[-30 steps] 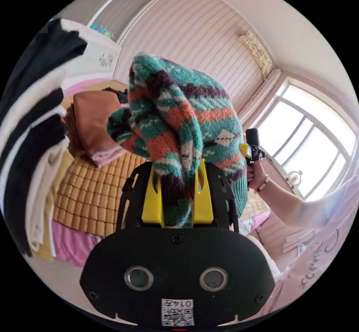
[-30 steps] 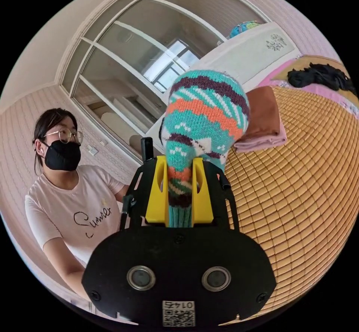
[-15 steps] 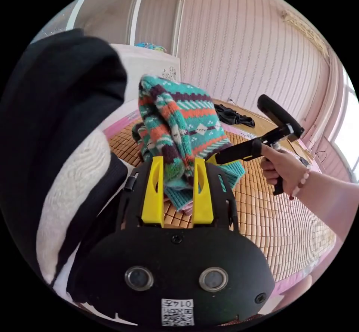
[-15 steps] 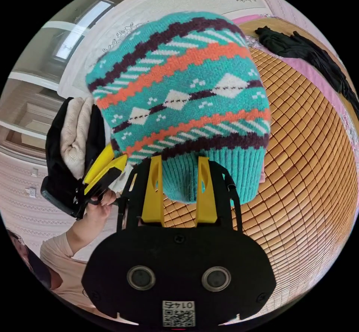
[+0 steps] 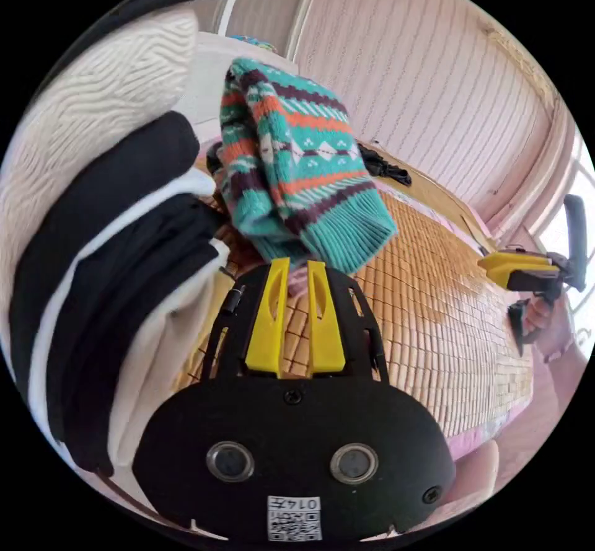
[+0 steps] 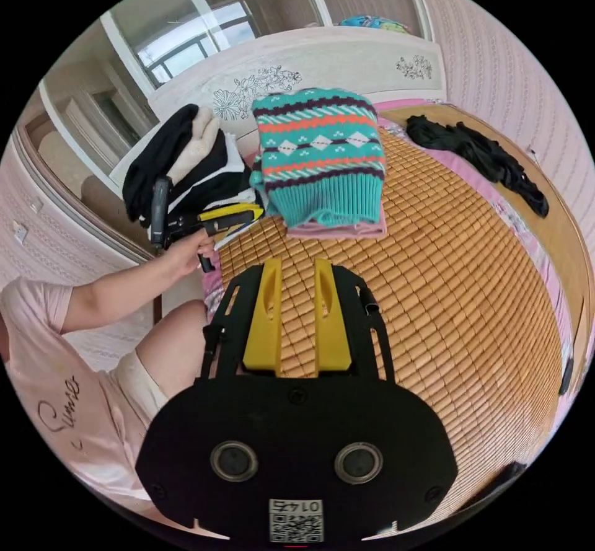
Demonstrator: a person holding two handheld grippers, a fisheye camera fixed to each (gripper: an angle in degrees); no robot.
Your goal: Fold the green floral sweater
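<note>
Green patterned sweater folded, lying on pink folded garment on bamboo mat of bed, at 12 o'clock in right gripper view, just in front of white headboard. Ribbed hem toward camera. In left gripper view same sweater at 12 o'clock, just beyond gripper tips, not touching.

Left gripper empty, yellow jaws nearly together with thin gap, nothing between. Also seen in right gripper view at 10 o'clock, held in hand, beside stack of black and white clothes.

Right gripper empty, jaws slightly parted over bare mat. Seen in left gripper view at 3 o'clock, well apart from sweater.

Black garment crumpled at 2 o'clock in right gripper view.
</note>
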